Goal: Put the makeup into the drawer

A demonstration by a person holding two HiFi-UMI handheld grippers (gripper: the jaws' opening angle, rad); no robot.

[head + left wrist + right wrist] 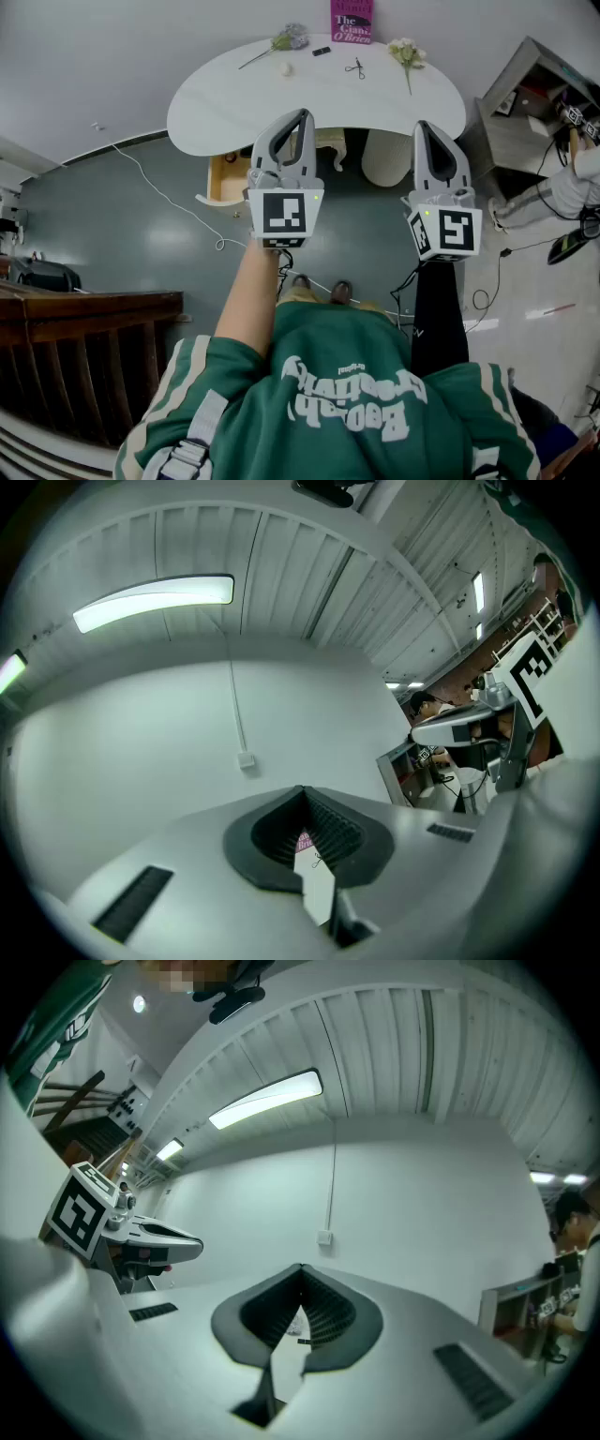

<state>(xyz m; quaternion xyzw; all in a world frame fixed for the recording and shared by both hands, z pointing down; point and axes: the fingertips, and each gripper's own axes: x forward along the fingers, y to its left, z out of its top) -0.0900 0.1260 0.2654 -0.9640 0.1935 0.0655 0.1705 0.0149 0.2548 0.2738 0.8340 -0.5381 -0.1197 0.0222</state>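
Left gripper (302,114) and right gripper (424,127), each with jaws closed tip to tip on nothing, are held side by side short of the white table (234,112). The makeup (322,51) (a small dark item) lies on the tabletop; the drawer (225,178) stands open beneath.

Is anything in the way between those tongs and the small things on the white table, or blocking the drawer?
Nothing visible does. The left tongs and right tongs hang shut and empty short of the table; its drawer under the left end stands open, unblocked.
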